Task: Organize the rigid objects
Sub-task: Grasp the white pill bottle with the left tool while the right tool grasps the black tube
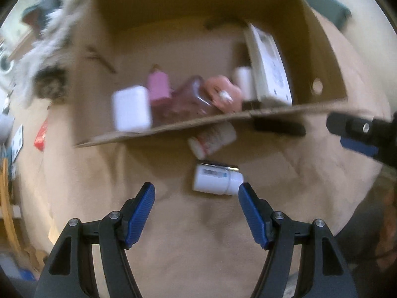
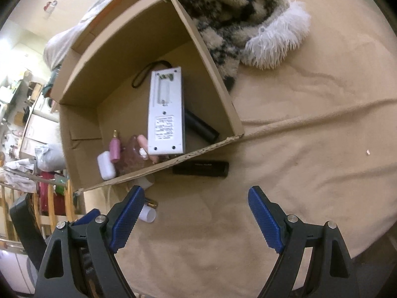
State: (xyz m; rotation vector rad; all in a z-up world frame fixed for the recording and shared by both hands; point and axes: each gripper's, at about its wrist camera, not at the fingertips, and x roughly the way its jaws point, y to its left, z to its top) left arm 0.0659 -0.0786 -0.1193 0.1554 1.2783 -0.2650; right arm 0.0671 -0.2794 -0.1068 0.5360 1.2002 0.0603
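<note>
both grippers hang over a tan blanket (image 2: 310,149) spread on what looks like a bed. the left gripper (image 1: 196,193) has its jaws spread wide and empty, with a white bottle (image 1: 215,179) lying on its side just ahead, its cap next to the right-hand finger, though i can't tell if they touch. a second bottle with red print (image 1: 212,137) lies just beyond it, against the near wall of the cardboard box (image 2: 82,134). the right gripper (image 2: 196,198) is also wide open and holds nothing; a slim black case (image 2: 201,168) rests on the blanket ahead of it, just outside the box's near wall. inside the box sit a long white device (image 2: 165,114), a black cylinder (image 2: 201,124), a small white case (image 2: 106,165), a pink bottle (image 2: 115,150) and some pinkish items too blurred to name. a fluffy patterned throw (image 2: 235,17) lies bunched against the box's far side
</note>
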